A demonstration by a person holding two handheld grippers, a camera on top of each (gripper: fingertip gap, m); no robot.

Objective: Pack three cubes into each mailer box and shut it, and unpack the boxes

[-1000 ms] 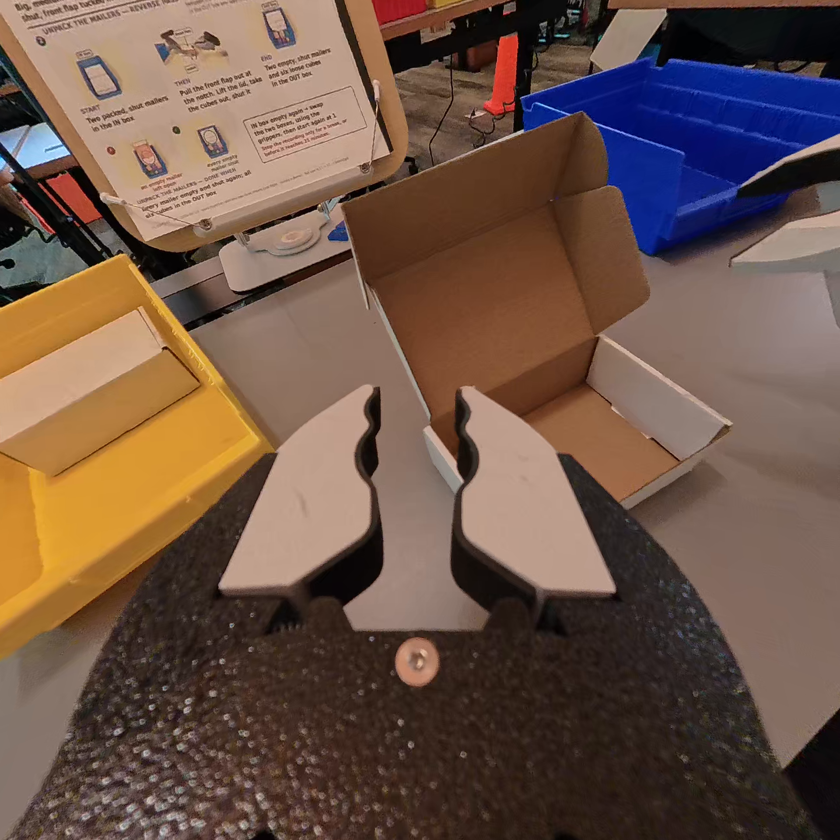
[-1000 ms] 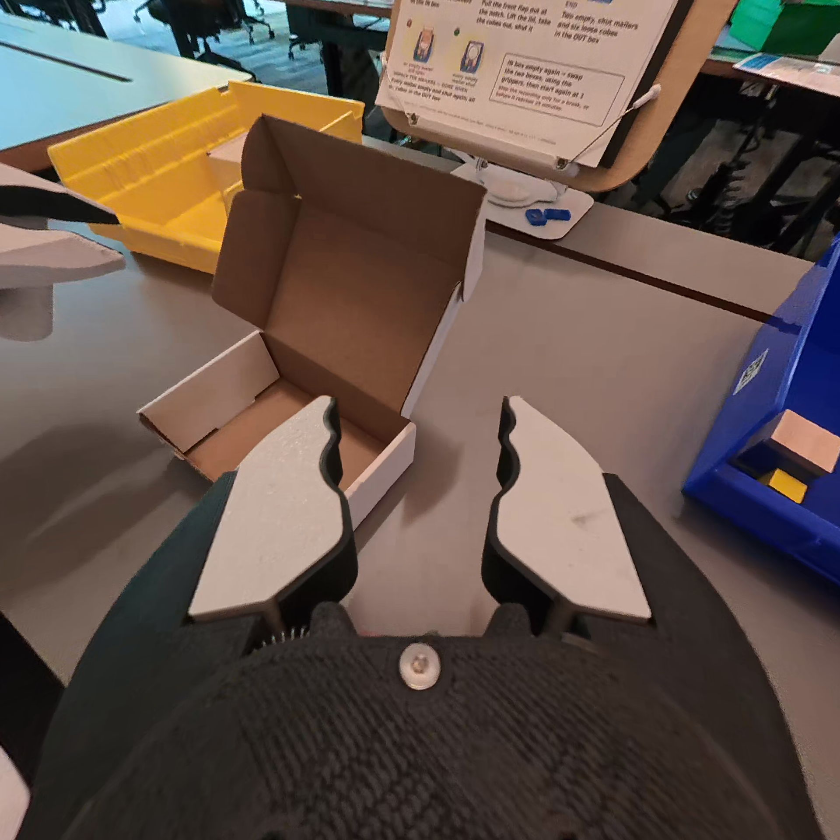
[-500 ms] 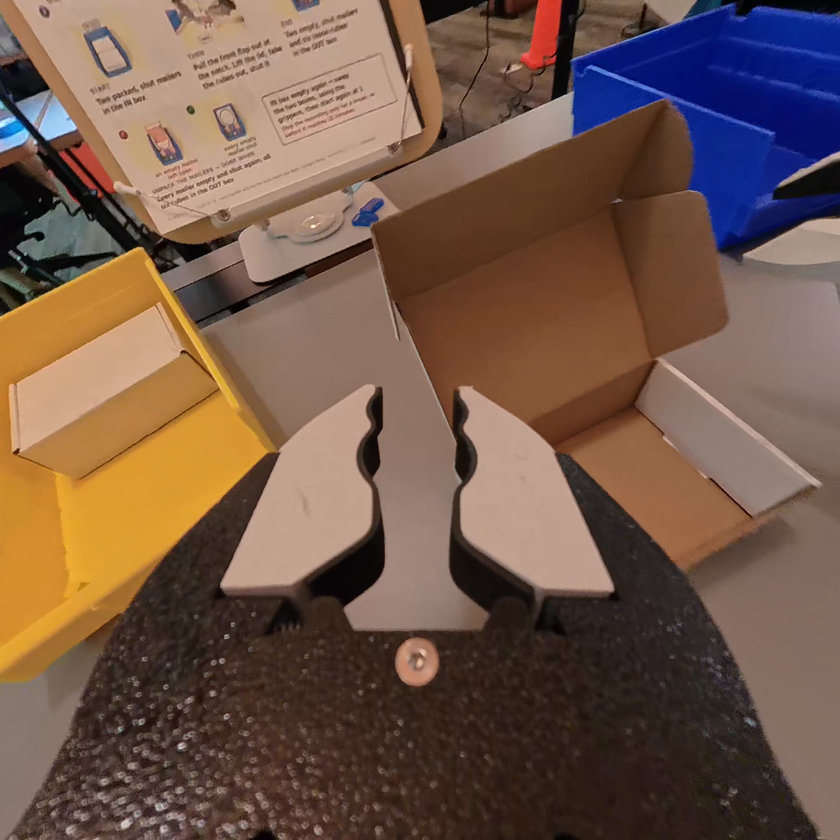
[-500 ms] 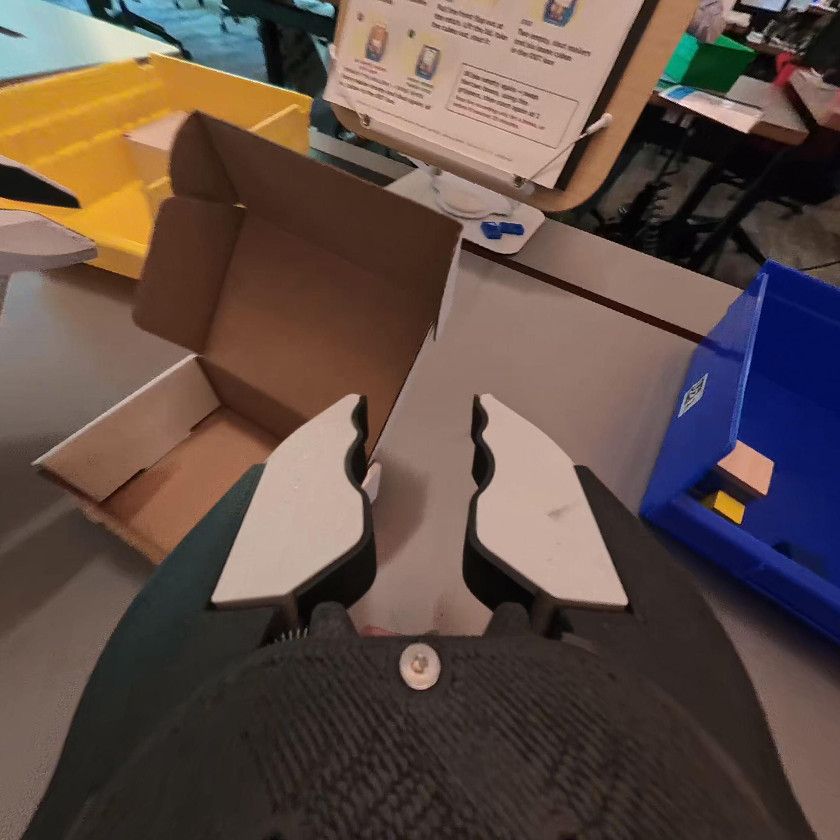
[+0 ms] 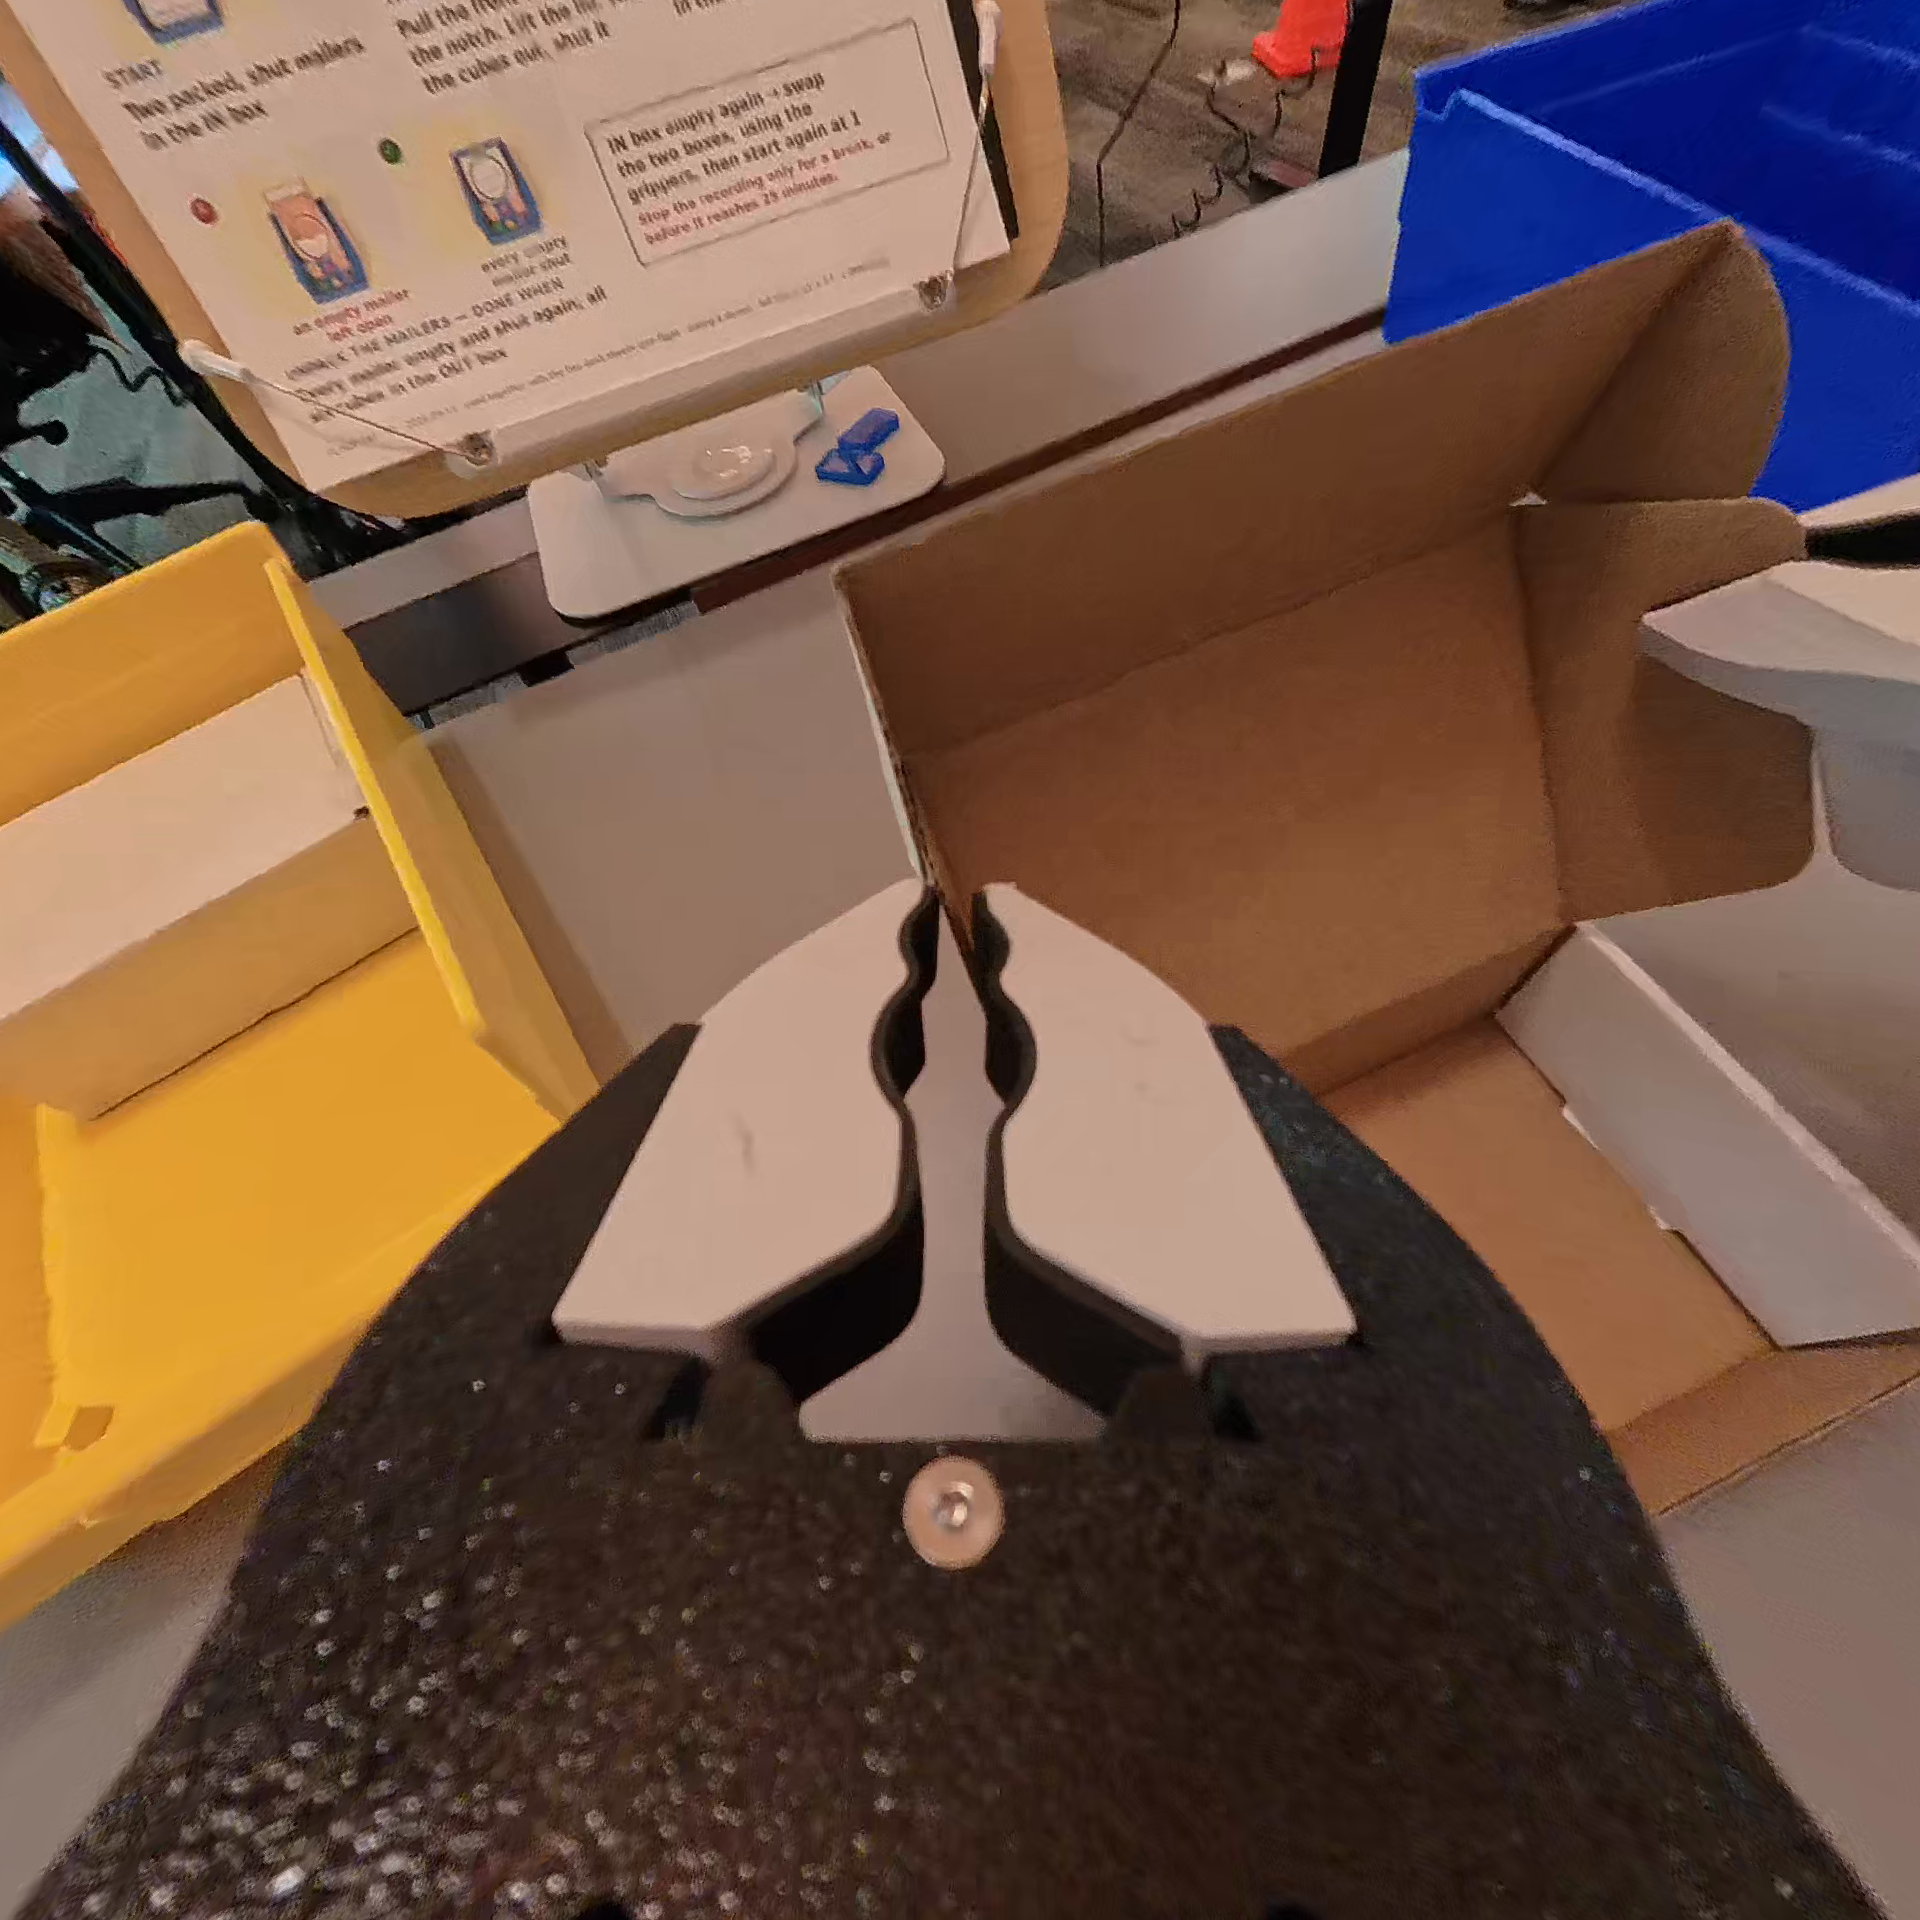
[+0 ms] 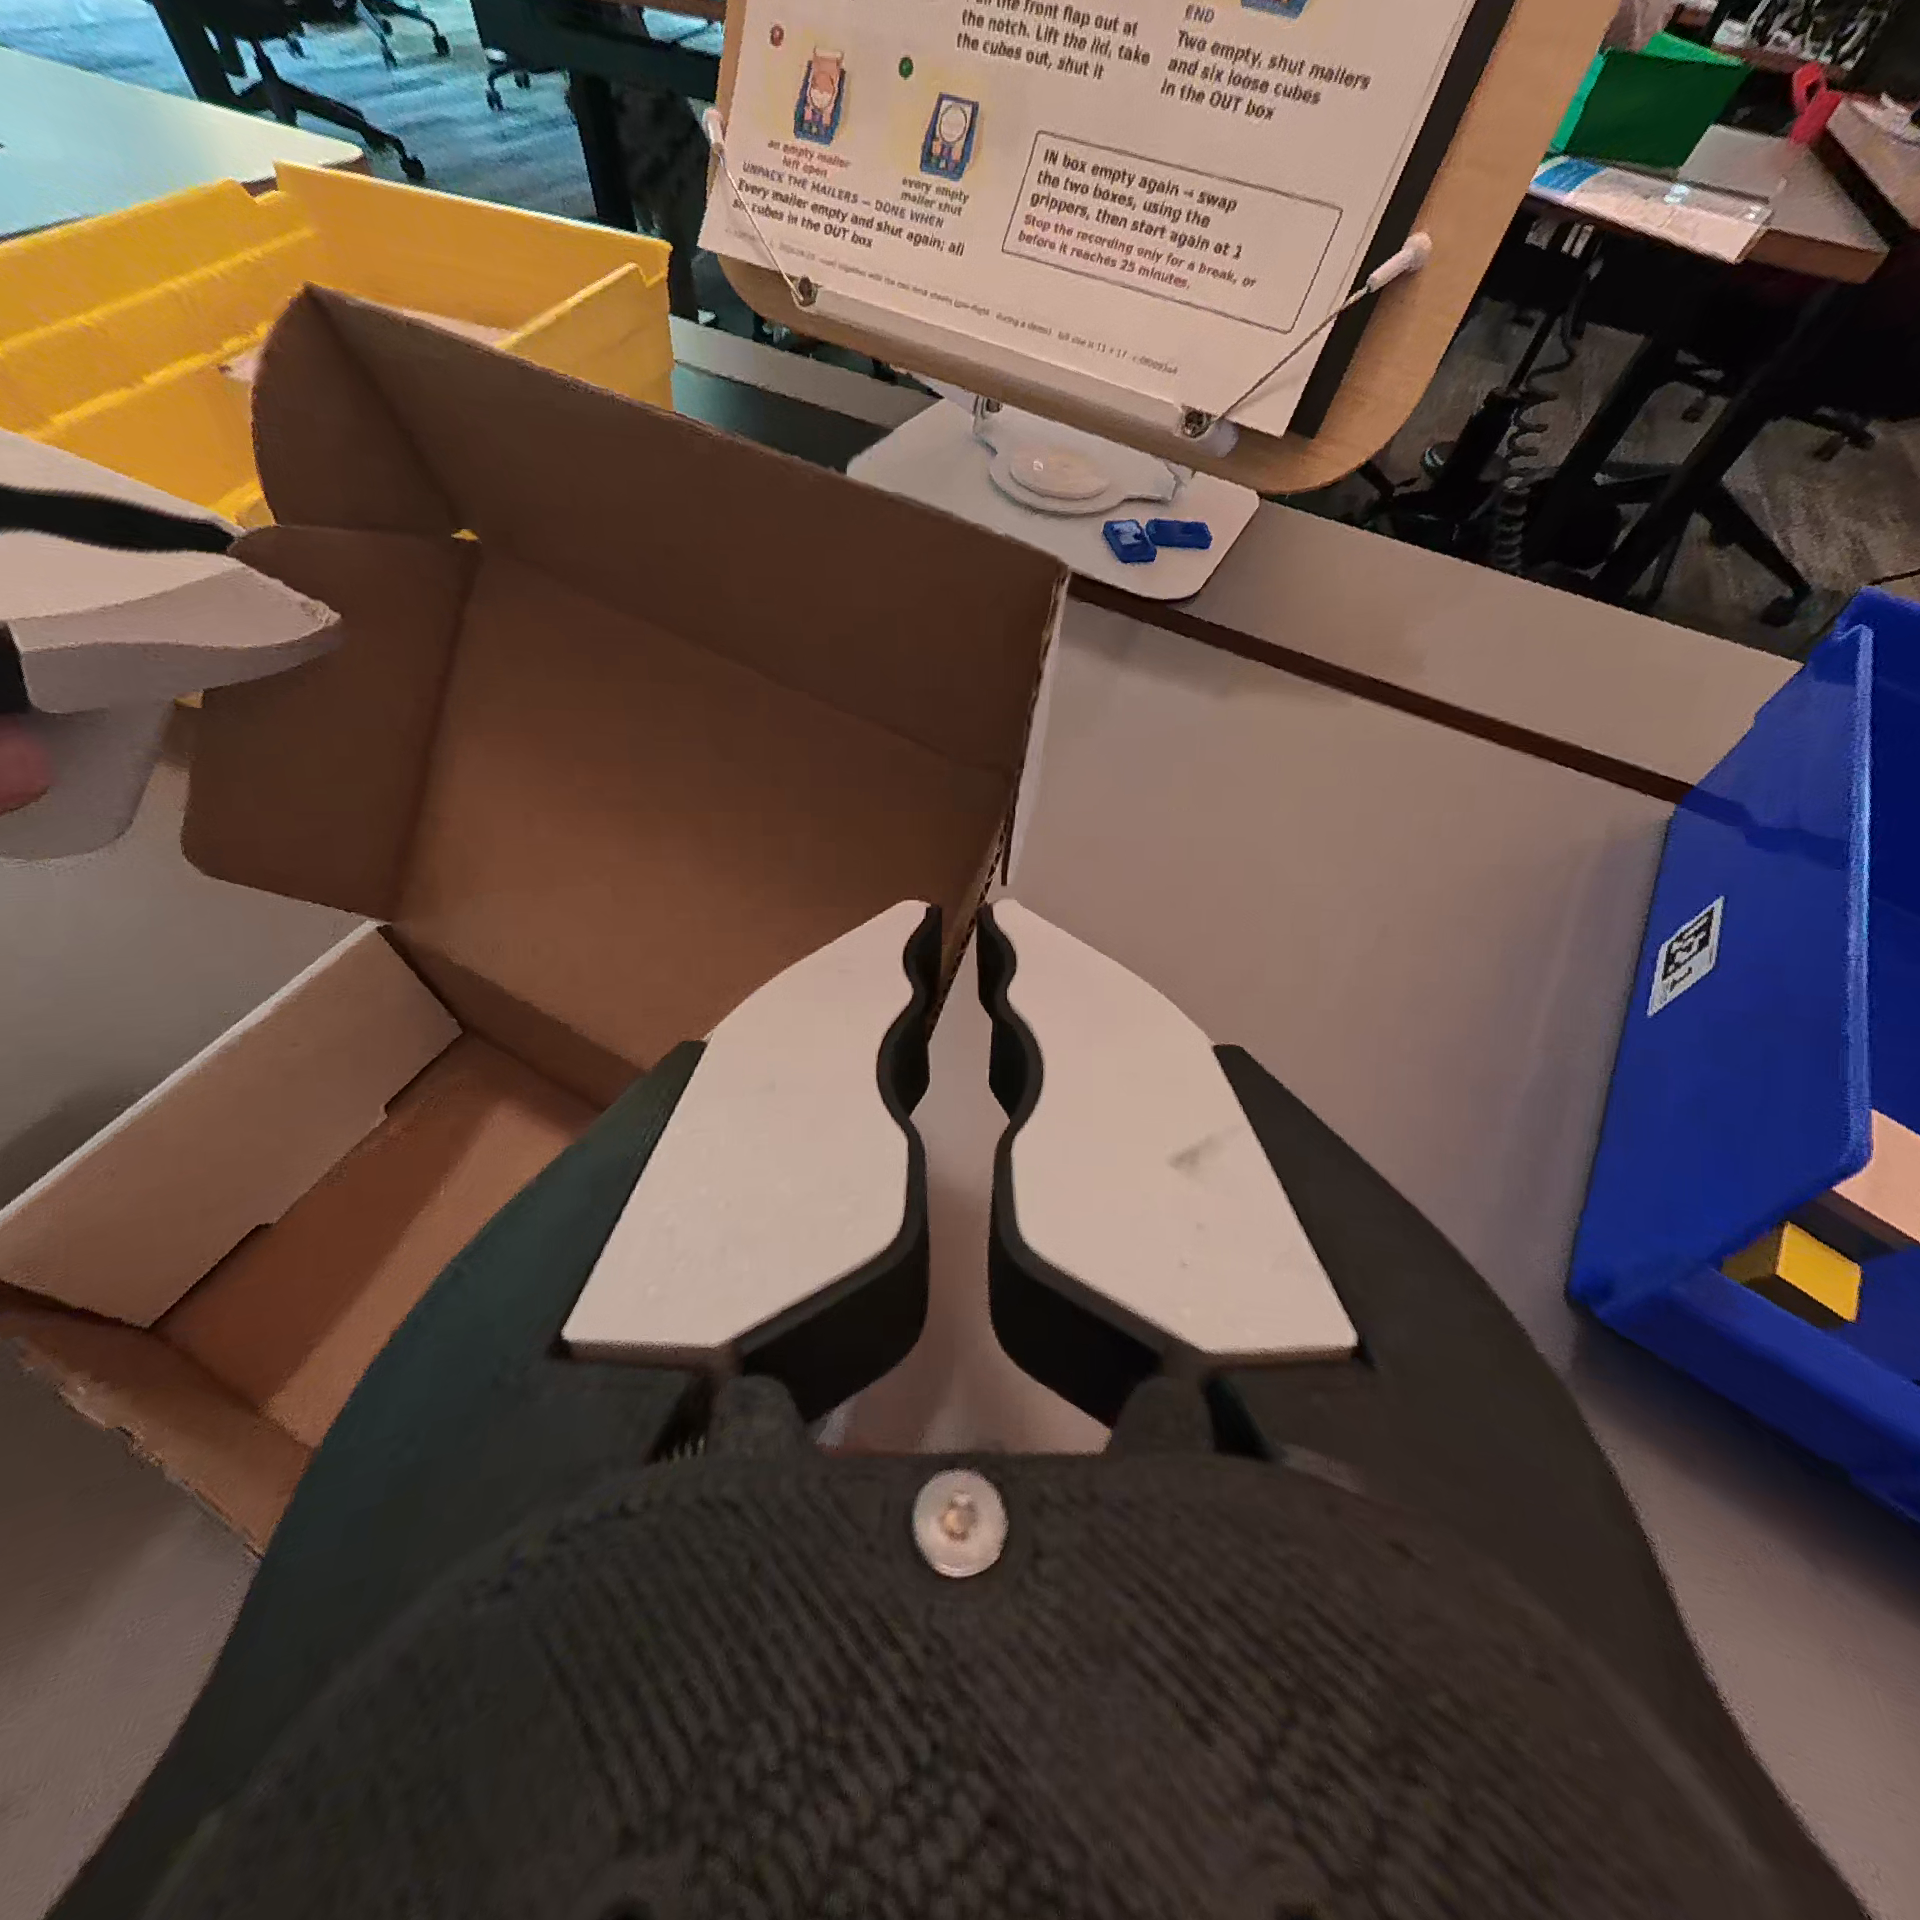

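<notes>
The left gripper (image 5: pixel 956 904) has its fingers pressed nearly together on the left edge of the lid (image 5: pixel 1247 790) of the open mailer (image 5: pixel 1558 1226), pinching the cardboard just above the hinge corner. The right gripper (image 6: pixel 958 920) does the same on the lid's right edge (image 6: pixel 1023 790), its fingers closed on the thin board. Each gripper shows in the other's view as a grey tip beside the lid's side flap, the right one at the far right (image 5: pixel 1808 665) and the left one at the far left (image 6: pixel 156 623). The lid stands upright, brown inside, with its side flaps folded inward and its front flap bent forward at the top. The mailer's tray lies on the grey table (image 6: pixel 1351 831), white outside and brown inside, and what shows of its floor holds no cubes. To the left sits a yellow bin (image 5: pixel 260 1195) with a shut white mailer (image 5: pixel 177 862) resting in it. To the right sits a blue bin (image 6: pixel 1756 1039) bearing a small white sticker, and inside it a yellow cube (image 6: pixel 1813 1273) and a pale block (image 6: pixel 1886 1174) are visible at the edge. Behind the table, an instruction sheet (image 6: pixel 1060 156) is clipped on a wooden board on a white stand, with two small blue pieces (image 6: pixel 1153 538) lying on its base.
</notes>
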